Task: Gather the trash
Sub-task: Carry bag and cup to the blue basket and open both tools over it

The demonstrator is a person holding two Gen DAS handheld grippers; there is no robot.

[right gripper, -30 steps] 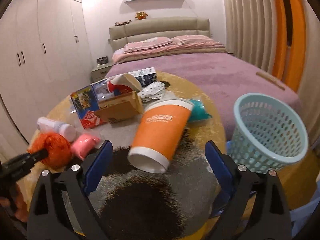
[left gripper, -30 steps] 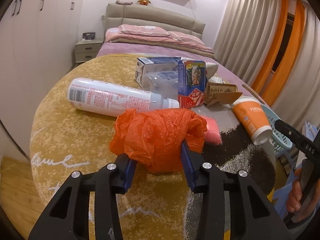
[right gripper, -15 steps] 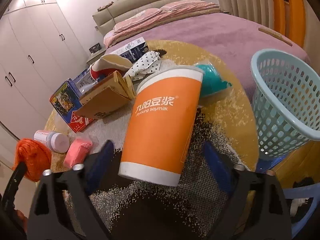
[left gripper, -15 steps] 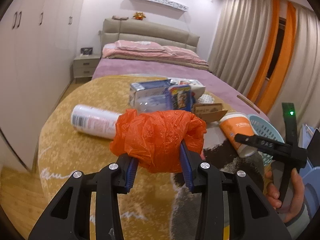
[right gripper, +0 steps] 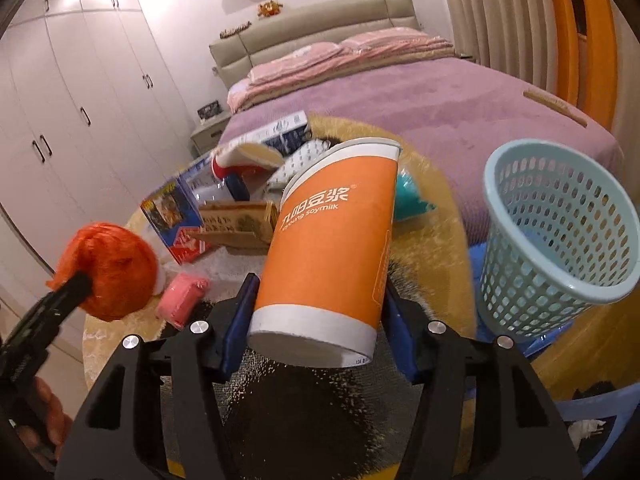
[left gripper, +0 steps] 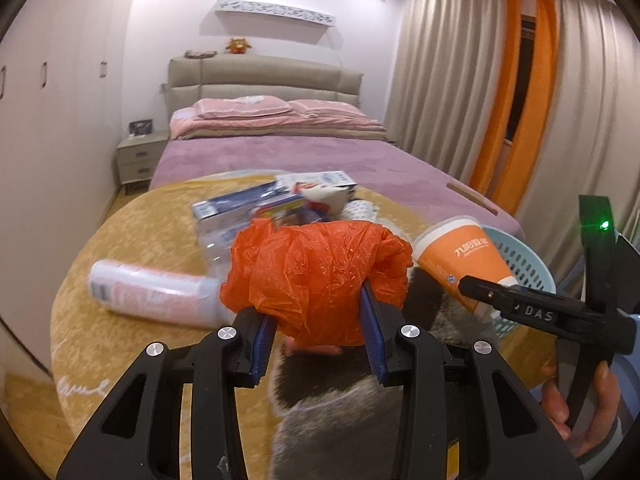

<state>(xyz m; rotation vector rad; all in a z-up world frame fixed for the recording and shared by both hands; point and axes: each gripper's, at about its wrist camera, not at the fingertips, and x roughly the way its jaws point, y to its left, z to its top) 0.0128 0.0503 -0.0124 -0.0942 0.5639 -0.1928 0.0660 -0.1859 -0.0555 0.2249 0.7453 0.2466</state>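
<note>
1. The left claw [left gripper: 318, 334] is closed on a crumpled orange plastic bag [left gripper: 320, 276], raised above the near part of the table [left gripper: 132, 232]. The bag looks light, soft and slick; it squashes between the blue pads, so a grip through the bulk of the wad is safer than on a loose flap.
2. The right claw [right gripper: 316, 322] is pressed against both sides of an orange paper cup [right gripper: 332, 240], near its base, over the table's right edge. The cup is tilted, mouth away. It is probably light and thin-walled, so a hard squeeze may dent it.
3. The pale blue basket [right gripper: 560, 232] stands just beyond that edge.
4. Hard to tell: whether the cup holds anything, since its mouth faces away; what the pink lump [right gripper: 182, 300] is; the boxes [left gripper: 256, 208] at the far edge are blurred; the basket's bottom is out of sight.
</note>
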